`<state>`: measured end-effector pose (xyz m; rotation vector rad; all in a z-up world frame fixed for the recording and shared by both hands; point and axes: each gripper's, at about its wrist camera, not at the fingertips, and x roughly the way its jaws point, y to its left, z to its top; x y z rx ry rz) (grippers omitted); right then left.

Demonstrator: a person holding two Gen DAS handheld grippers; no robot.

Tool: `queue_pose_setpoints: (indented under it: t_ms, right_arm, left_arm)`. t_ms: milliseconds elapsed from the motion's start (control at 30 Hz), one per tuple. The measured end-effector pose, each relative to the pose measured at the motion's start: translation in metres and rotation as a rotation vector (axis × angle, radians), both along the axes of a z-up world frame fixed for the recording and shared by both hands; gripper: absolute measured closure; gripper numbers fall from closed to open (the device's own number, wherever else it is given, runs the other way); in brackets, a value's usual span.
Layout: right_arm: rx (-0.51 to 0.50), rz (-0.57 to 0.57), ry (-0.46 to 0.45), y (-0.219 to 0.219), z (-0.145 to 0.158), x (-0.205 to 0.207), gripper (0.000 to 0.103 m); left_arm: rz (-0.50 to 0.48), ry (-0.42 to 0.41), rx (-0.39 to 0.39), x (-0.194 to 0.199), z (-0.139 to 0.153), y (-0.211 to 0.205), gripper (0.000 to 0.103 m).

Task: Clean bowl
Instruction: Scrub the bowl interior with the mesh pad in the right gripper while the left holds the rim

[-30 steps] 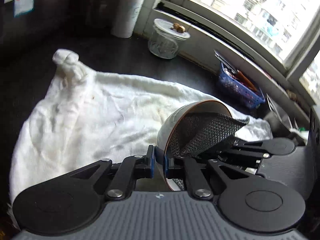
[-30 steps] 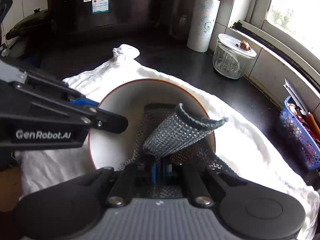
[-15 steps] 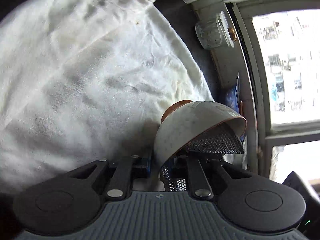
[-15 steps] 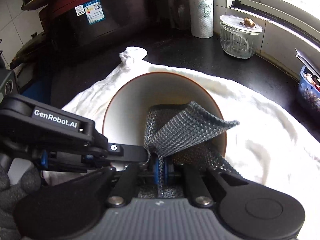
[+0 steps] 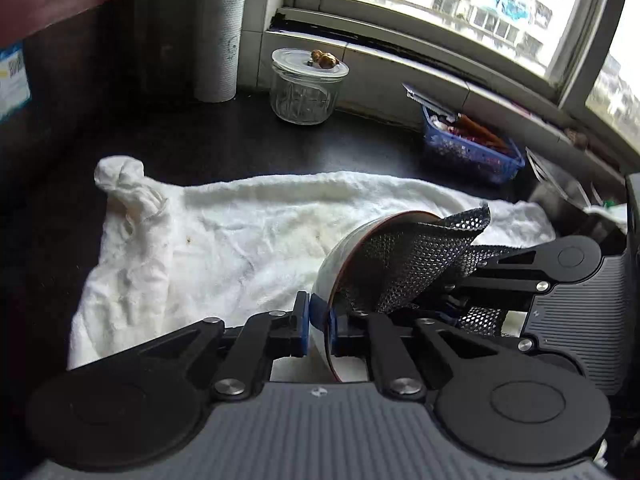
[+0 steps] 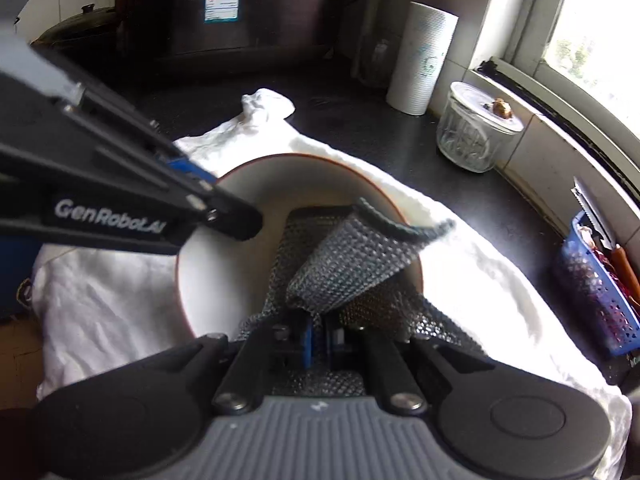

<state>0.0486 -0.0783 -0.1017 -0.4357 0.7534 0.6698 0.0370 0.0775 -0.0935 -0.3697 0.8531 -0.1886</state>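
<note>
- The bowl [image 5: 340,248], white with a brown rim, is tipped on edge above the white towel [image 5: 224,248] on the table [image 5: 224,148]; my left gripper [image 5: 319,322] is clamped on its rim.
- My right gripper [image 6: 316,330] pinches a grey mesh scrubbing cloth [image 6: 352,264], folded and pressed inside the bowl on the right side of the wall.
- I judge the wiping step to be in hand; the left inner wall looks uncovered.
- Next I would sweep the cloth across that side, holding the rim grip firm.
- A glass jar [image 5: 306,86], paper towel roll [image 5: 218,44] and blue basket [image 5: 468,148] stand well apart.
</note>
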Motion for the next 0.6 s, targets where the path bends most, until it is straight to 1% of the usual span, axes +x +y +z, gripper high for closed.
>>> queue_pose_setpoints:
  t_ms: [33, 100, 167, 300, 367, 433, 467, 500, 600]
  right_arm:
    - [0.002, -0.01, -0.002, -0.001, 0.001, 0.002, 0.098]
    - [0.018, -0.027, 0.012, -0.003, 0.002, 0.004, 0.098]
    - [0.06, -0.051, 0.07, -0.004, 0.001, 0.008, 0.098]
    - [0.132, -0.092, 0.175, -0.004, -0.002, 0.013, 0.094]
    - [0.148, -0.095, 0.201, -0.004, -0.002, 0.013, 0.094]
    - [0.14, -0.088, 0.204, -0.002, -0.003, 0.012, 0.094]
    - [0.122, -0.077, 0.188, 0.0, -0.002, 0.01, 0.094]
    - [0.107, -0.069, 0.172, 0.001, -0.003, 0.008, 0.094]
    - [0.065, -0.045, 0.12, 0.002, -0.004, 0.004, 0.096]
  left_arm:
    - [0.043, 0.012, -0.082, -0.003, -0.008, 0.006, 0.093]
    - [0.117, 0.05, -0.216, -0.007, -0.021, 0.012, 0.092]
    - [0.185, 0.093, -0.341, -0.01, -0.033, 0.017, 0.092]
    - [0.277, 0.226, -0.543, -0.014, -0.057, 0.023, 0.092]
    - [0.275, 0.264, -0.573, -0.013, -0.064, 0.023, 0.091]
    - [0.214, 0.24, -0.468, -0.008, -0.053, 0.016, 0.092]
    - [0.172, 0.219, -0.375, -0.005, -0.044, 0.01, 0.09]
    - [0.132, 0.189, -0.254, -0.003, -0.032, 0.002, 0.088]
    - [0.043, 0.092, 0.04, 0.002, 0.0, -0.018, 0.082]
